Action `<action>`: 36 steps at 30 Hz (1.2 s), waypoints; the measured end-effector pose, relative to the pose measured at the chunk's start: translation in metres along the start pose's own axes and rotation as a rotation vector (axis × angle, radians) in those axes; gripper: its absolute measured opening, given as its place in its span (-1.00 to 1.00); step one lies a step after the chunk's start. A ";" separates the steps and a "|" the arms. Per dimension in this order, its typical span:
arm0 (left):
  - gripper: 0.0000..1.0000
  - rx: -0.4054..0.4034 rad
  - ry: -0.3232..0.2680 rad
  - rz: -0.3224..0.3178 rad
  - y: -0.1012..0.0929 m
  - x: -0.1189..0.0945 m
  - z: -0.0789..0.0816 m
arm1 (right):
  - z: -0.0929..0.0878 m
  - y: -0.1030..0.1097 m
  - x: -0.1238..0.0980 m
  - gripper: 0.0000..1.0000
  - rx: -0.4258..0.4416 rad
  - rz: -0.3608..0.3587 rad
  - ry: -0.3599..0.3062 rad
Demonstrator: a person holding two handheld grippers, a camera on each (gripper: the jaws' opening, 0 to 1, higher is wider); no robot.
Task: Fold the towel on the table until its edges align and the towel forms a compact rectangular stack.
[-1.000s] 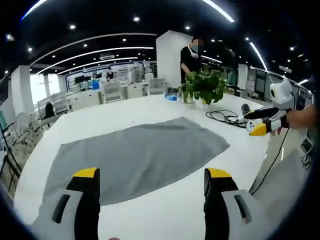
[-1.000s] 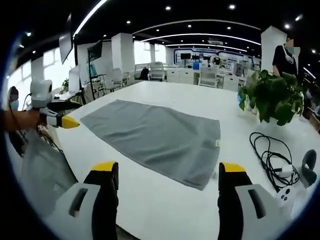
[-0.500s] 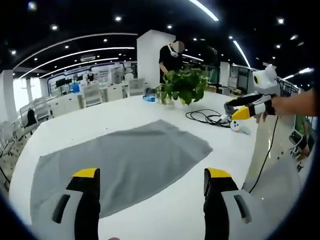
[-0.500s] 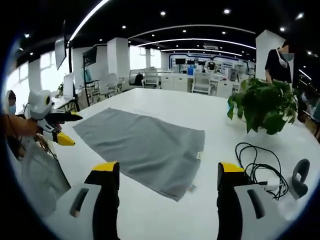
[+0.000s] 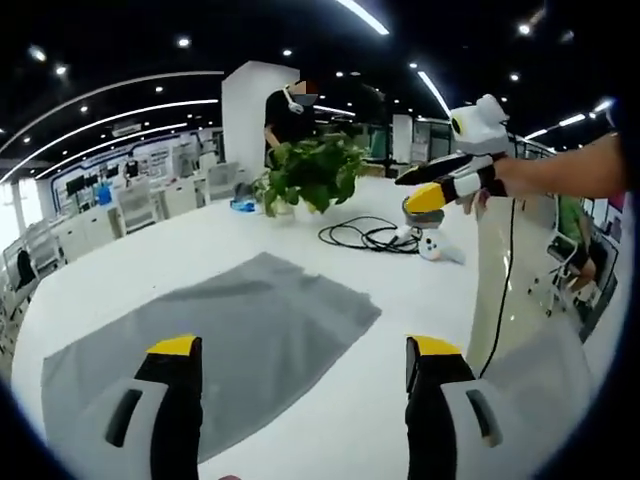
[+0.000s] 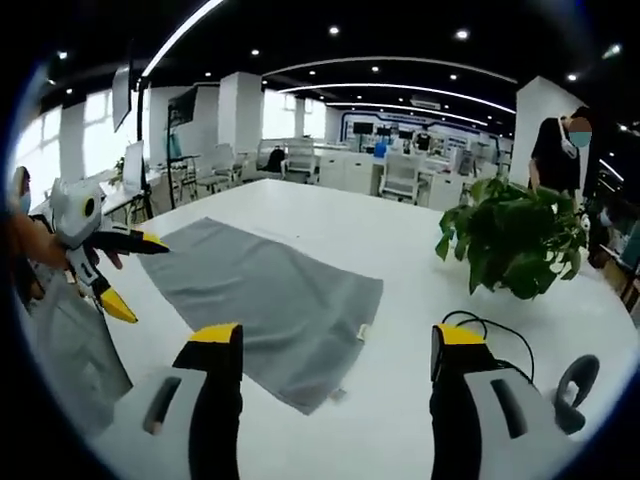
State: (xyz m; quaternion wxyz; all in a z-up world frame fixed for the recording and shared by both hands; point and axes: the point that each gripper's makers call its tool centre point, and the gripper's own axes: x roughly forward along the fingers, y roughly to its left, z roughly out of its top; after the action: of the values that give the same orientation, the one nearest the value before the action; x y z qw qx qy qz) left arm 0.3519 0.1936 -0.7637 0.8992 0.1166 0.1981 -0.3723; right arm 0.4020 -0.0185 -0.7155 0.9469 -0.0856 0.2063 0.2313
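Your left gripper and right gripper both hang above the near edge of the white table, each with its yellow-tipped jaws spread wide and nothing between them. The grey towel lies flat and unfolded on the table, one corner close to that near edge. Toward the far side a potted plant stands beside a coiled black cable. A person in dark clothing stands behind the plant.

Probably an open-plan office: rows of desks and chairs, white pillars, and ceiling light strips.
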 end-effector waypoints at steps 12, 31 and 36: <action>0.56 0.024 -0.004 -0.085 -0.029 0.036 0.020 | 0.003 -0.023 0.017 0.43 -0.006 -0.017 0.037; 0.35 0.071 0.065 -0.176 -0.062 0.092 0.011 | 0.008 -0.056 0.065 0.27 0.036 -0.001 0.053; 0.28 0.097 0.088 -0.193 -0.068 0.105 0.008 | 0.000 -0.066 0.083 0.19 0.050 -0.001 0.084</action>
State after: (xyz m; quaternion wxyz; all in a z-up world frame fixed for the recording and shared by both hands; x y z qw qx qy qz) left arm 0.3736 0.0781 -0.8074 0.8429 0.1568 0.2294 -0.4608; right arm 0.5000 -0.0429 -0.7472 0.9393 -0.0718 0.2514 0.2219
